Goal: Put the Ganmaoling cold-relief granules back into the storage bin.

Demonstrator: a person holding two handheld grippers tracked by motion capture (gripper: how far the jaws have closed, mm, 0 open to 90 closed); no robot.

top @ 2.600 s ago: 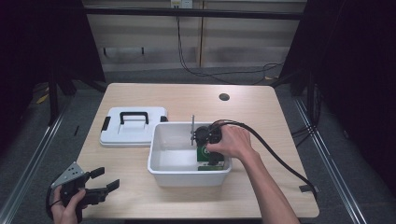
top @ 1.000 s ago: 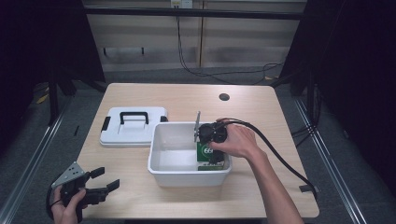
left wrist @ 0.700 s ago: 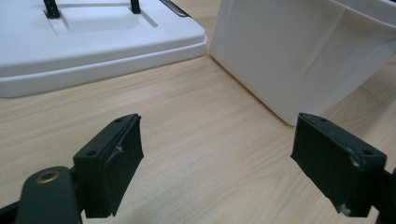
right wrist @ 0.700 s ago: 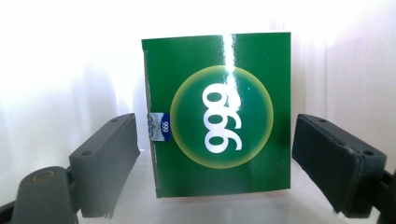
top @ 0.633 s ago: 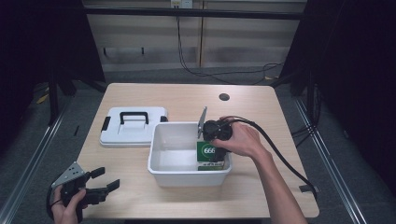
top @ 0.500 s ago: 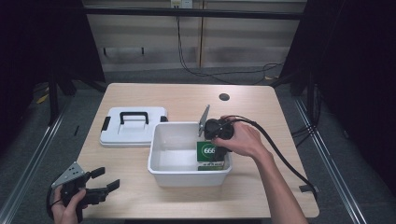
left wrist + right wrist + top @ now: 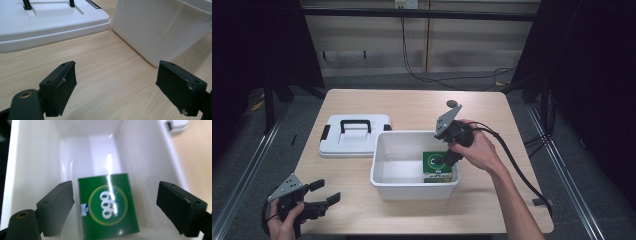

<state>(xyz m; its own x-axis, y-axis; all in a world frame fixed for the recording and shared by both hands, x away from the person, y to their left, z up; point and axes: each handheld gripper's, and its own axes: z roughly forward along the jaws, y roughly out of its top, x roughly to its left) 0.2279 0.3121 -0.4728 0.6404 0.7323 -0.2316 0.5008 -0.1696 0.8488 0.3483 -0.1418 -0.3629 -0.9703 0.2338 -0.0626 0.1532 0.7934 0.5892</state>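
A pale wood counter [image 7: 412, 107] mid-frame carries a lid [image 7: 354, 136], a tub [image 7: 412, 177] with a green box [image 7: 437, 167]; both claws, left [image 7: 319, 195] and right [image 7: 449, 159], gape empty.

I work in what looks like a lab or test cell set up for recording, not a home. My wooden table [image 7: 412, 210] stands alone on a grey floor [image 7: 242, 165], with metal rails [image 7: 249, 160] running along it on the left and right. Dark curtains [image 7: 262, 45] close off both sides. At the far end, plain panelled boards [image 7: 462, 45] form a wall, and loose black cables [image 7: 422, 75] hang down them and trail across the floor.
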